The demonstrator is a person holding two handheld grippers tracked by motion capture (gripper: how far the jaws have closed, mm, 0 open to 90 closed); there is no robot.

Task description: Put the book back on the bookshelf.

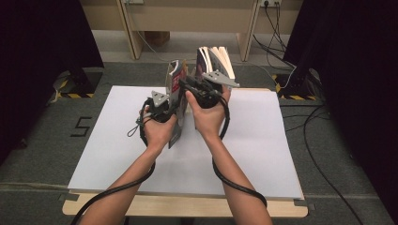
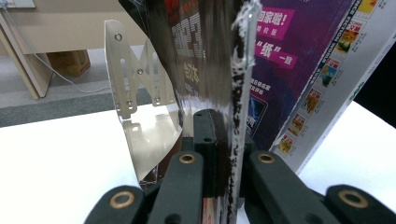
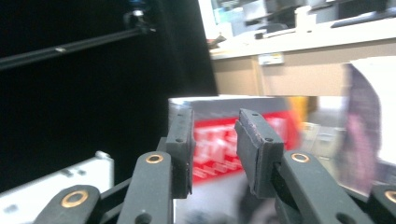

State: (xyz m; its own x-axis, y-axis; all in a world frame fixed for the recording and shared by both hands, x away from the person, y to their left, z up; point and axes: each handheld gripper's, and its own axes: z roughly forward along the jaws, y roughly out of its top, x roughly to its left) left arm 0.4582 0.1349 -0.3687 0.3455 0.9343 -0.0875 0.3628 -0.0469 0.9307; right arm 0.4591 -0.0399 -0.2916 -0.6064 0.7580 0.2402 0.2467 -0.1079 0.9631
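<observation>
Left gripper point(image 2: 223, 154) clamped on magazine point(image 2: 205, 70), lower cover hidden.

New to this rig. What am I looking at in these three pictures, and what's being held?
A person holds hand-held tongs in each hand, no robot arm. The top picture looks down from above the table; the other two come from cameras riding on each set of tongs. The left tongs are shut on a magazine standing on edge beside a clear bookend. The right tongs stand open in front of a glossy red cover, gripping nothing. More books stand behind.
</observation>
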